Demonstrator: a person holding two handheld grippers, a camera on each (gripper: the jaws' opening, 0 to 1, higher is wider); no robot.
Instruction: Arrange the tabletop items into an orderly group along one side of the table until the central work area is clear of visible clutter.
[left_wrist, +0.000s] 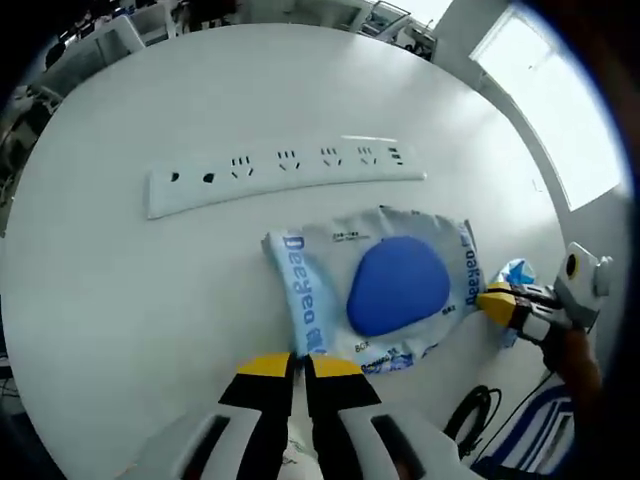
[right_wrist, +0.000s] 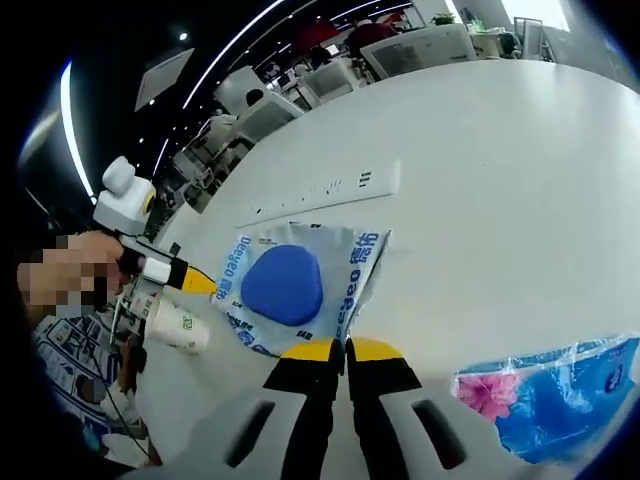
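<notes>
Cut off at 4 o'clock in the right gripper view: a blue plastic tissue pack with pink flowers (right_wrist: 545, 390), only part showing. Half hidden behind the left gripper (right_wrist: 205, 283) there, a white paper cup (right_wrist: 178, 327) lying on its side. Small print on the wipes pack too fine to read.

Flat on the round white bench (left_wrist: 120, 300): a soft white-and-blue wet-wipes pack with a blue oval lid (left_wrist: 385, 290), just below a long white power strip (left_wrist: 280, 172).

Left gripper (left_wrist: 298, 365) pinched tight on the pack's near edge, at 6 o'clock of the left gripper view. Right gripper (right_wrist: 338, 350) likewise closed on the opposite edge, yellow tips together.
</notes>
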